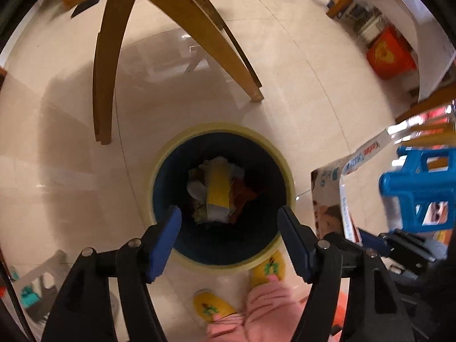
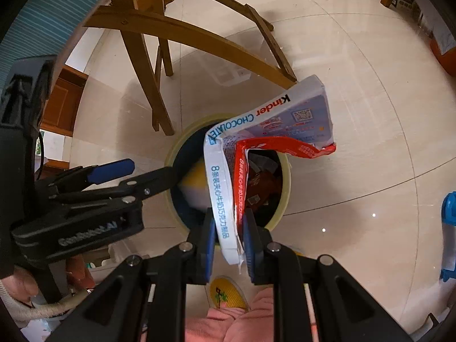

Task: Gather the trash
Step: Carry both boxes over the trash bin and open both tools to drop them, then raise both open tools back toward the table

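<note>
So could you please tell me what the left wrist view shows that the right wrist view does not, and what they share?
Only the left wrist view shows the left tool open and empty above the bin, a yellow and white cup lying on the trash, and a red bag by the wall.

Only the right wrist view shows the right tool shut on the torn Kinder Chocolate box, with its printing legible.

Both show the yellow-rimmed trash bin, wooden chair legs, a yellow slipper and tiled floor.

A pale yellow-rimmed bin [image 1: 287,171] with dark lining, a white-red-blue chocolate box [image 2: 299,114], yellow slippers [image 1: 211,307].
</note>
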